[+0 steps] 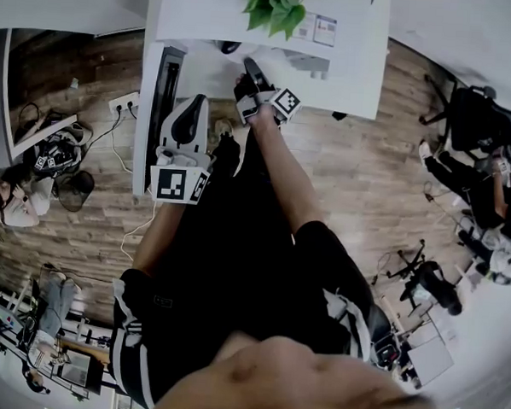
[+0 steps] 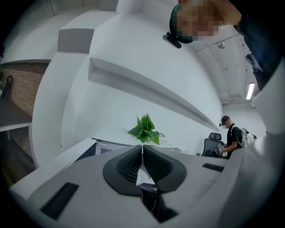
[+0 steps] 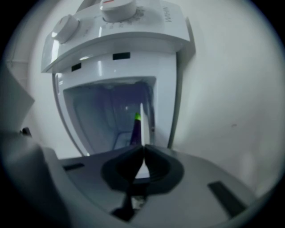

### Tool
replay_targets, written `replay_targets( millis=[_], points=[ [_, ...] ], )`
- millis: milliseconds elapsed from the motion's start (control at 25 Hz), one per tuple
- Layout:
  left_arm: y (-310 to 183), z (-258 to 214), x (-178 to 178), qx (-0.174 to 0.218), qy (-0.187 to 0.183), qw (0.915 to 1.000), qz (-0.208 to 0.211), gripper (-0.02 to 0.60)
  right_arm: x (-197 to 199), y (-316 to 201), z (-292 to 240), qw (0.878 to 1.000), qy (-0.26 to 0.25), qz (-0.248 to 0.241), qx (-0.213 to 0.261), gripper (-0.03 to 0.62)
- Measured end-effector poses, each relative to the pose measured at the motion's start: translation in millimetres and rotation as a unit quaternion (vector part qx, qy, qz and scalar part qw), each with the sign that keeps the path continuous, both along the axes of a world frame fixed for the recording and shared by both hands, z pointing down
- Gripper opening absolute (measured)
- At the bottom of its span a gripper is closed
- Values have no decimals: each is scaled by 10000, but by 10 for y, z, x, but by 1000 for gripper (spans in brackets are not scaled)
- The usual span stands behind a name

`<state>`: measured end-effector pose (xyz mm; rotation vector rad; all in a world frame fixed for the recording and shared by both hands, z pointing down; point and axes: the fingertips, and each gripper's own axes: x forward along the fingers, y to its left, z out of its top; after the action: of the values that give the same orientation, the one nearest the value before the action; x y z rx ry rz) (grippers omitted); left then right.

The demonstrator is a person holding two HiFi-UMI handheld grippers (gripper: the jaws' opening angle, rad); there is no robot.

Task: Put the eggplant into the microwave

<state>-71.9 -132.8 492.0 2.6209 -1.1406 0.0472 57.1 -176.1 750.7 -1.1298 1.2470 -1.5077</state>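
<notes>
In the right gripper view a white microwave (image 3: 133, 53) with two knobs fills the frame, its cavity open. Inside lies the purple eggplant (image 3: 134, 132), green stem end up, partly hidden behind my jaws. My right gripper (image 3: 143, 149) sits just in front of the opening, shut with nothing held. In the head view the right gripper (image 1: 250, 68) reaches over the white table (image 1: 357, 68). My left gripper (image 1: 192, 104) hangs lower at the table's left edge. The left gripper (image 2: 142, 153) is shut and empty, facing away from the microwave toward a potted plant (image 2: 144, 130).
A green plant (image 1: 276, 5) stands at the back of the table next to papers (image 1: 320, 27). A dark panel (image 1: 168, 79) runs along the table's left edge. Cables and gear (image 1: 57, 155) lie on the wooden floor. A person (image 2: 231, 137) stands by office chairs at the right.
</notes>
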Motion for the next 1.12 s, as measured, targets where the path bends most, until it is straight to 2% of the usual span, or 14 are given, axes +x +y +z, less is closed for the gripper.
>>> replay_targets(
  millis=[1120],
  points=[
    [17, 61, -162, -139, -14, 9998, -150, 43, 6, -201, 41, 9998, -66, 99, -139, 37]
  ],
)
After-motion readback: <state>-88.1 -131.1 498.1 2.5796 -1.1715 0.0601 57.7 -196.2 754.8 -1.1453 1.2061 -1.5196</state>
